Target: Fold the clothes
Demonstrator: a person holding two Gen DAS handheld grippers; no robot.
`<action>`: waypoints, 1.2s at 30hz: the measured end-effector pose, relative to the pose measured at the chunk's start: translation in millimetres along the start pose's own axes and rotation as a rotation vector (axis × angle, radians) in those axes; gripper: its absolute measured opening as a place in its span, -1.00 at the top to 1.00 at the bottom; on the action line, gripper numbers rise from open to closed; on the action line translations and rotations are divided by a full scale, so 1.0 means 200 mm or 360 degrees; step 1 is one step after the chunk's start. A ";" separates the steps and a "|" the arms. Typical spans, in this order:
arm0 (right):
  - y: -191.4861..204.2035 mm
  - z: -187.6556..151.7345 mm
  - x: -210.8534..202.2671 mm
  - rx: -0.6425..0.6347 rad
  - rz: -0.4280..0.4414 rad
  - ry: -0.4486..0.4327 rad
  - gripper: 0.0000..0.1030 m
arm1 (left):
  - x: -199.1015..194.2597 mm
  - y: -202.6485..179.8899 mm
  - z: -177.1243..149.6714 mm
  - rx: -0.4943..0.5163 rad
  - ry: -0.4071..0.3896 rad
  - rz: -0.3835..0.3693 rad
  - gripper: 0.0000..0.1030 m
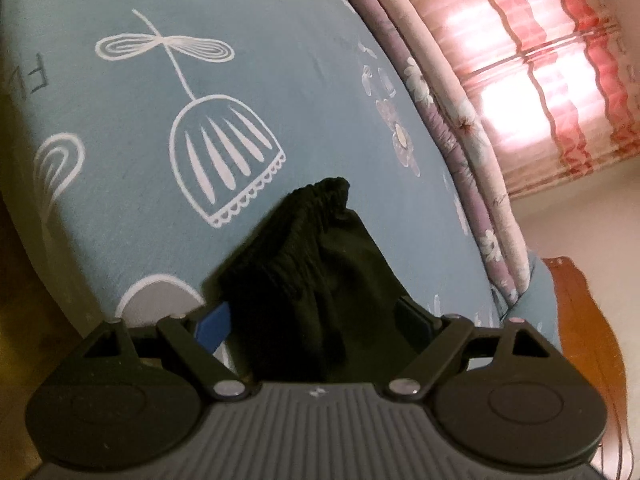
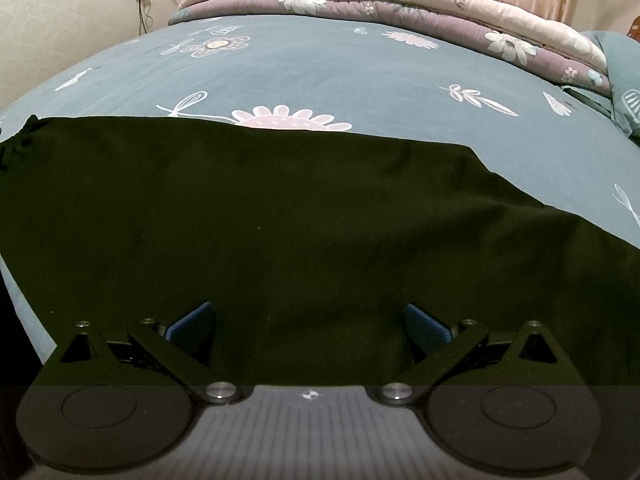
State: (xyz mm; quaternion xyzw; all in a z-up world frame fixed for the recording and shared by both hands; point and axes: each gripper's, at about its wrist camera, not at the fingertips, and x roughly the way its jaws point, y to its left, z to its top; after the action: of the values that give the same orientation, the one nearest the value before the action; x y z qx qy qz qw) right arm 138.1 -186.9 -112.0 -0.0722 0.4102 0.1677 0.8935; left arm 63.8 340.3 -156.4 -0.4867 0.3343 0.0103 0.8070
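In your left wrist view, your left gripper (image 1: 316, 320) stands wide. The black garment (image 1: 320, 264) lies bunched between its blue pads (image 1: 214, 326), with the gathered waistband end (image 1: 320, 192) pointing away from you over the blue flowered bedsheet (image 1: 160, 120). I cannot tell if the pads press the cloth, so I cannot say it is held. The cloth runs straight ahead along the fingers.

In your right wrist view, your right gripper (image 2: 310, 328) is also wide, and its pads (image 2: 428, 328) sit low over flat black cloth (image 2: 280, 220). Here the garment stretches from side to side across the bedsheet (image 2: 320, 64), with its gathered end far to the left. So its long line runs across you. Your left hand is nearer the waistband end. I think the next fold goes along that long line.
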 end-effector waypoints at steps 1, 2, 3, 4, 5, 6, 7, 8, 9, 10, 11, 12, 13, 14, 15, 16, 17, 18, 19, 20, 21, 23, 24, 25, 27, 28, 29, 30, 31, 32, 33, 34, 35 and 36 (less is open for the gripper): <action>0.00 0.00 0.00 -0.0001 0.0000 -0.0001 -1.00 | -0.02 0.01 -0.02 -0.0009 -0.0001 -0.0029 -0.66; 0.00 0.00 0.00 -0.0003 0.0000 -0.0002 -1.00 | -0.03 0.03 -0.04 -0.0017 -0.0007 -0.0055 -0.66; 0.00 0.00 0.00 -0.0004 0.0000 -0.0002 -1.00 | -0.03 0.04 -0.05 -0.0026 -0.0015 -0.0080 -0.66; 0.00 0.00 0.00 -0.0005 0.0000 -0.0002 -1.00 | -0.04 0.05 -0.06 -0.0035 -0.0024 -0.0105 -0.66; 0.00 0.00 0.01 -0.0006 -0.0001 -0.0001 -1.00 | -0.05 0.07 -0.08 -0.0044 -0.0033 -0.0130 -0.66; 0.00 0.00 0.01 -0.0005 -0.0001 -0.0001 -1.00 | -0.04 0.08 -0.08 -0.0059 -0.0044 -0.0149 -0.66; 0.00 0.01 0.01 -0.0004 -0.0002 -0.0001 -1.00 | -0.04 0.09 -0.07 -0.0078 -0.0057 -0.0162 -0.66; 0.00 0.01 0.01 -0.0003 -0.0003 -0.0001 -1.00 | -0.03 0.10 -0.06 -0.0097 -0.0070 -0.0175 -0.66; 0.00 0.01 0.01 -0.0003 -0.0005 -0.0001 -1.00 | -0.01 0.10 -0.05 -0.0110 -0.0082 -0.0188 -0.66; 0.00 0.01 0.01 -0.0003 -0.0006 -0.0002 -1.00 | 0.00 0.11 -0.04 -0.0116 -0.0095 -0.0200 -0.66; 0.00 0.01 0.01 -0.0003 -0.0006 -0.0004 -1.00 | 0.01 0.12 -0.03 -0.0118 -0.0109 -0.0211 -0.66; 0.00 0.00 0.01 -0.0003 -0.0005 -0.0006 -1.00 | 0.02 0.12 -0.02 -0.0124 -0.0126 -0.0216 -0.66; 0.00 0.00 0.01 -0.0004 -0.0005 -0.0008 -1.00 | 0.02 0.12 -0.01 -0.0132 -0.0143 -0.0218 -0.67; 0.00 0.00 0.01 -0.0004 -0.0005 -0.0009 -1.00 | 0.02 0.12 -0.01 -0.0132 -0.0159 -0.0216 -0.67; 0.00 0.00 0.01 -0.0005 -0.0005 -0.0008 -1.00 | 0.01 0.12 -0.01 -0.0125 -0.0172 -0.0211 -0.67; 0.00 0.00 0.01 -0.0005 -0.0006 -0.0007 -1.00 | 0.01 0.12 -0.02 -0.0122 -0.0186 -0.0214 -0.66; 0.00 0.00 0.01 -0.0005 -0.0006 -0.0006 -1.00 | 0.00 0.12 -0.03 -0.0114 -0.0188 -0.0219 -0.66; 0.00 0.00 0.01 -0.0005 -0.0006 -0.0006 -1.00 | 0.00 0.11 -0.04 -0.0092 -0.0173 -0.0220 -0.65; 0.00 0.00 0.01 -0.0005 -0.0006 -0.0006 -1.00 | 0.00 0.11 -0.05 -0.0065 -0.0153 -0.0220 -0.65; 0.00 0.00 0.01 -0.0006 -0.0006 -0.0006 -1.00 | 0.01 0.10 -0.05 -0.0038 -0.0133 -0.0221 -0.65; 0.00 0.00 0.01 -0.0006 -0.0006 -0.0006 -1.00 | 0.01 0.09 -0.06 -0.0011 -0.0113 -0.0221 -0.65; 0.00 0.01 0.01 -0.0008 -0.0008 -0.0005 -1.00 | 0.01 0.08 -0.06 0.0006 -0.0099 -0.0207 -0.64; 0.01 0.01 0.01 -0.0009 -0.0009 -0.0005 -1.00 | 0.02 0.08 -0.04 0.0001 -0.0100 -0.0193 -0.63; 0.01 0.01 0.01 -0.0010 -0.0010 -0.0004 -1.00 | 0.03 0.07 -0.03 -0.0012 -0.0104 -0.0175 -0.60; 0.01 0.01 0.01 -0.0009 -0.0013 -0.0004 -1.00 | 0.04 0.06 -0.01 0.0009 -0.0099 -0.0142 -0.57; 0.01 0.01 0.01 -0.0010 -0.0013 -0.0005 -1.00 | 0.04 0.05 -0.01 0.0035 -0.0090 -0.0122 -0.54; 0.01 0.01 0.01 -0.0011 -0.0014 -0.0006 -1.00 | 0.04 0.05 -0.01 0.0054 -0.0082 -0.0116 -0.50; 0.01 0.01 0.01 -0.0013 -0.0014 -0.0007 -1.00 | 0.04 0.05 -0.01 0.0059 -0.0081 -0.0121 -0.43; 0.01 0.01 0.01 -0.0013 -0.0015 -0.0007 -1.00 | 0.03 0.07 -0.01 0.0058 -0.0084 -0.0119 -0.29; 0.01 0.01 0.01 -0.0013 -0.0016 -0.0007 -1.00 | 0.02 0.09 -0.01 0.0051 -0.0086 -0.0114 -0.10; 0.01 0.01 0.01 -0.0013 -0.0016 -0.0005 -1.00 | 0.01 0.10 -0.01 0.0025 -0.0084 -0.0103 0.01; 0.01 0.01 0.02 -0.0013 -0.0016 -0.0004 -1.00 | 0.01 0.12 -0.01 -0.0007 -0.0078 -0.0089 0.20; 0.01 0.01 0.02 -0.0013 -0.0017 -0.0004 -1.00 | 0.01 0.14 0.00 -0.0028 -0.0071 -0.0076 0.33; 0.01 0.01 0.02 -0.0014 -0.0017 -0.0004 -1.00 | 0.01 0.14 0.00 -0.0037 -0.0064 -0.0063 0.35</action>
State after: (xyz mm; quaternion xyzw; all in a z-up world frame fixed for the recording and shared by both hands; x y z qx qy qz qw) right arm 140.3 -183.4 -113.2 -0.0780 0.4081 0.1646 0.8946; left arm 55.6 355.4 -179.0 -0.5023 0.3081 0.0079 0.8079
